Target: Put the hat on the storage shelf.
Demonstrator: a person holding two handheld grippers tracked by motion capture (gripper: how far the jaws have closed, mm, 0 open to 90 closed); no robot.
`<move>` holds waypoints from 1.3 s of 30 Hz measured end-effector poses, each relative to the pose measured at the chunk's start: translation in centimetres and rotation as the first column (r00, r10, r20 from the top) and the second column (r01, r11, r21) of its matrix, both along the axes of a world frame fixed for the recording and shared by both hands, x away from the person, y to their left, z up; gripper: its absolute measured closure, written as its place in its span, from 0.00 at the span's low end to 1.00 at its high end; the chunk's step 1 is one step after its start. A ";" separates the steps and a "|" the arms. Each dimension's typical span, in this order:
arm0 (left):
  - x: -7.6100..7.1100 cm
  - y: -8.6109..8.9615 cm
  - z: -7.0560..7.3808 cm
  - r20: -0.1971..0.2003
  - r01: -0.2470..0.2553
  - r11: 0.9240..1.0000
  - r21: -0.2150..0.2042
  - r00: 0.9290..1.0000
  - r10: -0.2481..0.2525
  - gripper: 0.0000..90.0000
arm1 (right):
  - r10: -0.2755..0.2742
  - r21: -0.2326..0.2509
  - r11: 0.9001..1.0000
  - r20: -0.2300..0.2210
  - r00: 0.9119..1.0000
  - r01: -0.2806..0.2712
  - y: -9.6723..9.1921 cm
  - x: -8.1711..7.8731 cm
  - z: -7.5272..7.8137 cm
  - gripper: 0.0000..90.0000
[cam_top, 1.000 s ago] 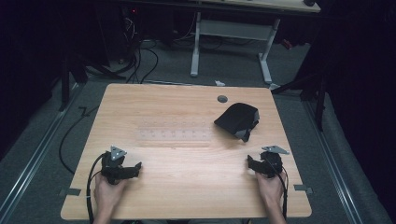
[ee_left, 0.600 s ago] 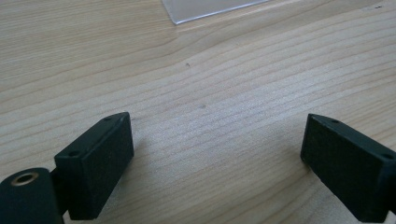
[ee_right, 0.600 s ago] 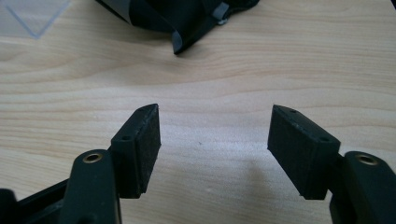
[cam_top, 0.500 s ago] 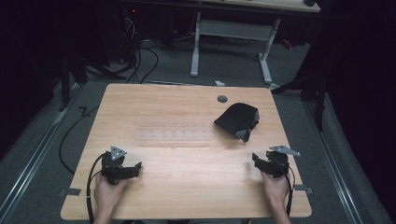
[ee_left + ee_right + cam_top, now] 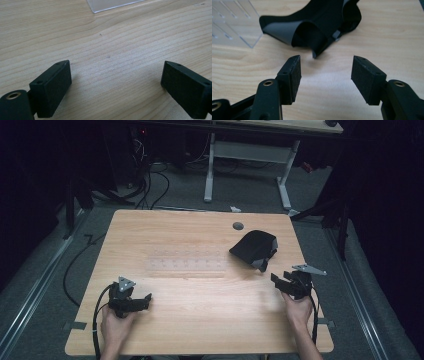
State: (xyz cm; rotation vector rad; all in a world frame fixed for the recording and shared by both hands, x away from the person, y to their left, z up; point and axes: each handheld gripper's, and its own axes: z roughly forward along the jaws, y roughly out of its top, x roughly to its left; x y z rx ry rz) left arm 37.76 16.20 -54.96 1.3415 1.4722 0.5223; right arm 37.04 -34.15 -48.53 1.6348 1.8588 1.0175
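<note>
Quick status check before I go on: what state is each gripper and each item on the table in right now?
Left gripper: open, empty, low over bare wood.
Right gripper: open, empty, aimed at the black cloth, not touching it.
Black cloth: crumpled in a heap, lying free on the table.
Clear plastic tray: flat on the table, looks empty.

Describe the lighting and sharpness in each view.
High view: table evenly lit, surrounding floor dark, image slightly soft. Left gripper view: wood grain sharp, the near black pads slightly soft. Right gripper view: black fabric crisp, clear plastic tray faint against the wood.
</note>
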 end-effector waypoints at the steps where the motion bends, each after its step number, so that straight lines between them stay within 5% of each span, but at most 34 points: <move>1: 0.0 0.0 0.0 0.000 0.000 1.000 0.000 1.000 0.000 0.11 | 0.000 0.000 1.000 0.002 1.000 0.000 0.0 0.3 0.3 0.46; 10: -0.1 -0.2 0.0 0.009 -0.006 1.000 -0.002 1.000 0.006 0.14 | -0.010 0.038 0.999 0.037 0.999 0.009 -0.9 3.5 1.4 0.44; 14: -0.1 -0.2 0.0 0.009 -0.003 1.000 -0.005 1.000 0.003 0.14 | -0.027 0.023 0.999 0.041 0.999 0.026 -1.4 5.0 1.6 0.42; 18: -0.1 -0.3 0.0 0.009 -0.006 1.000 -0.007 1.000 0.006 0.15 | -0.023 -0.048 0.999 0.024 0.999 0.024 -1.1 6.4 1.6 0.41; 25: -0.1 -0.3 0.0 0.009 0.001 1.000 -0.003 1.000 -0.001 0.15 | -0.031 -0.009 0.999 0.029 0.999 0.031 -1.2 7.8 1.2 0.39; 29: -0.1 -0.3 0.0 0.009 0.000 1.000 -0.003 1.000 0.000 0.15 | -0.024 -0.046 0.999 0.015 1.000 0.025 -1.1 8.7 1.3 0.42; 31: -0.1 -0.3 0.0 0.010 -0.001 1.000 -0.003 1.000 0.001 0.15 | -0.044 -0.010 0.999 0.030 0.999 0.045 -1.6 9.3 1.3 0.41; 34: -0.1 -0.3 0.0 0.010 -0.001 1.000 -0.004 1.000 0.001 0.15 | -0.032 -0.007 0.999 -0.024 0.999 0.032 -1.9 10.3 0.8 0.36; 39: -0.1 -0.3 0.0 0.010 -0.001 1.000 -0.003 1.000 0.001 0.15 | -0.042 0.031 0.999 0.025 0.999 0.041 -2.0 11.1 0.7 0.36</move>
